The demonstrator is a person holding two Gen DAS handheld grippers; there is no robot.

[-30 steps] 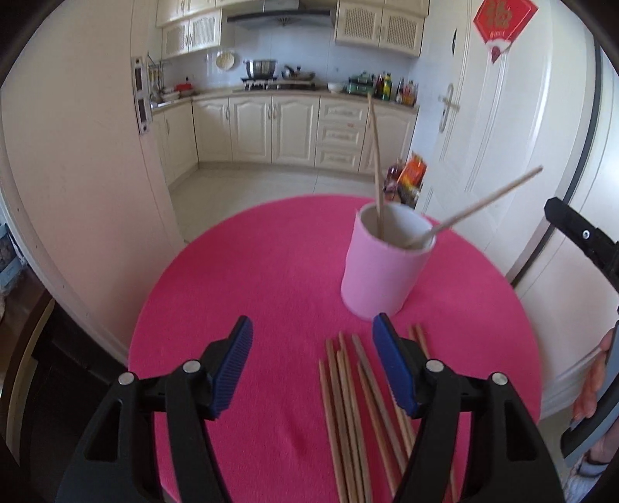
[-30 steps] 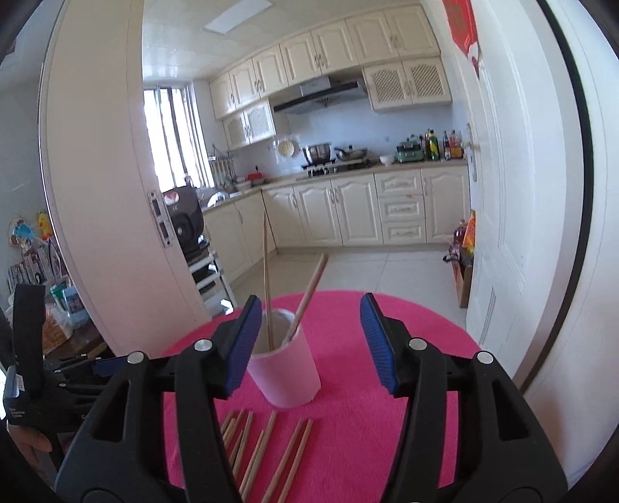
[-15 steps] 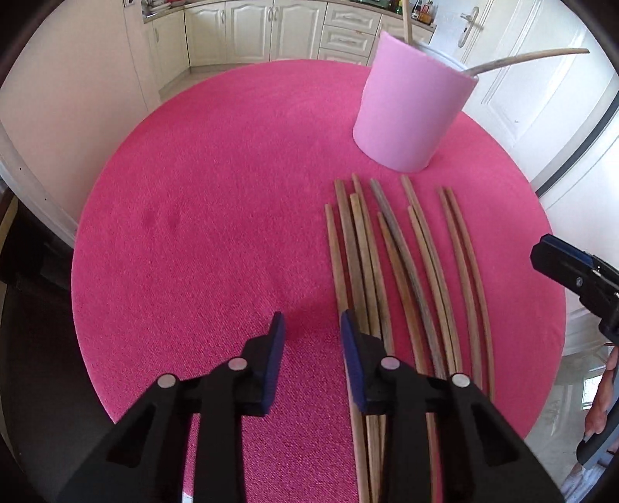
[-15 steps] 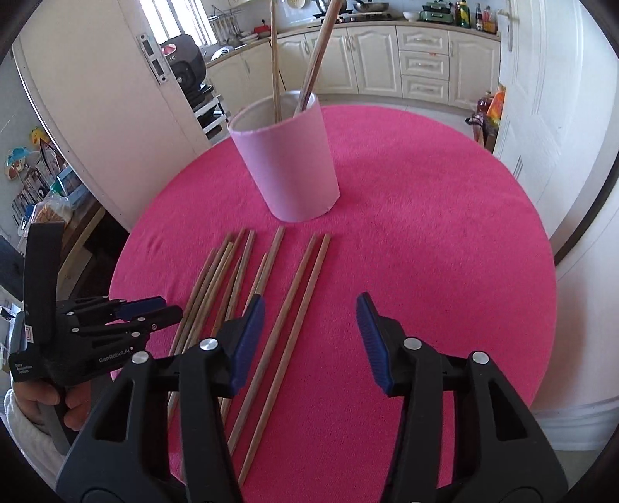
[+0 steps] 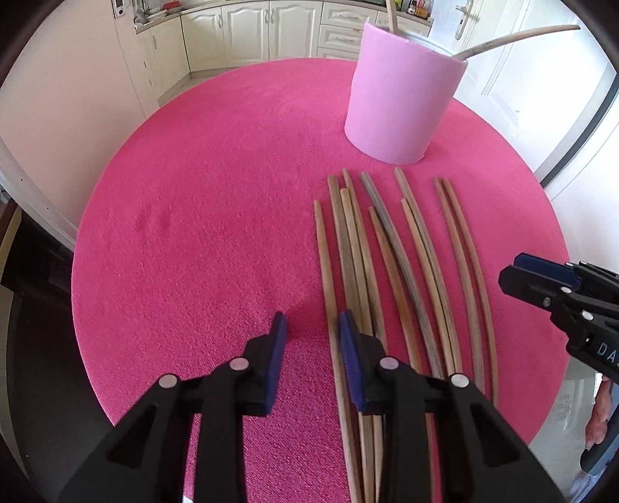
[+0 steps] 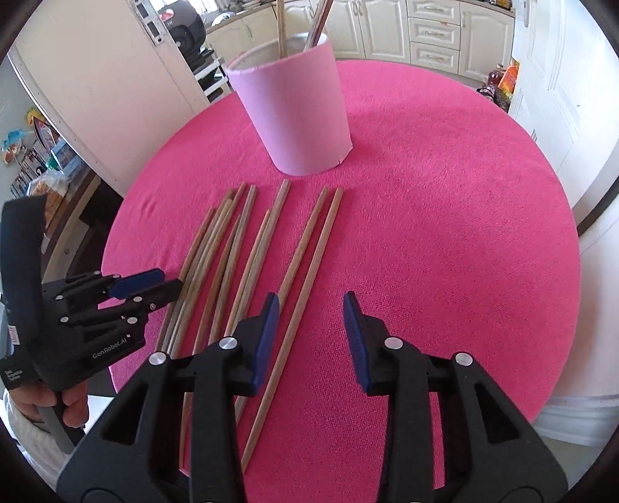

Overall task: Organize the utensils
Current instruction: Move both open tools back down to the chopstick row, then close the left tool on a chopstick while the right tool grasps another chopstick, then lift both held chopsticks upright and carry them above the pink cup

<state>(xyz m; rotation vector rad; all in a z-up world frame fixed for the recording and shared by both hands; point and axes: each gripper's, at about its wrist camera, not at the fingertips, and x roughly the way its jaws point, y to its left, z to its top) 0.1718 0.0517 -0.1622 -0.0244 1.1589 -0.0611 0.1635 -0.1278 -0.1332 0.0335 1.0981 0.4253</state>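
- The left gripper is hovering low over the near edge of the round pink table, its jaws standing apart with nothing between them; the leftmost chopstick is lying just inside its right-hand finger, so it looks lined up to close on that stick.
- The right gripper is hanging over the same near edge, its jaws also apart and holding nothing; the rightmost pair of chopsticks is running under its left-hand finger.
- Between the two grippers, the loose chopsticks are lying side by side on the table, roughly parallel, stretching from the near edge toward the middle; their far tips are stopping just short of the holder.
- The pink cylindrical holder is standing upright toward the far side of the table, and two chopsticks are already leaning inside it, one fairly upright and one slanting outward.
- Judging from this, the task is only getting started: two sticks are sitting in the holder, while about ten are waiting on the table.
- What is remaining appears to be lifting each loose stick and dropping it into the holder; neither gripper is carrying one at this moment.
- Beyond the table, the kitchen cabinets are showing in the background.
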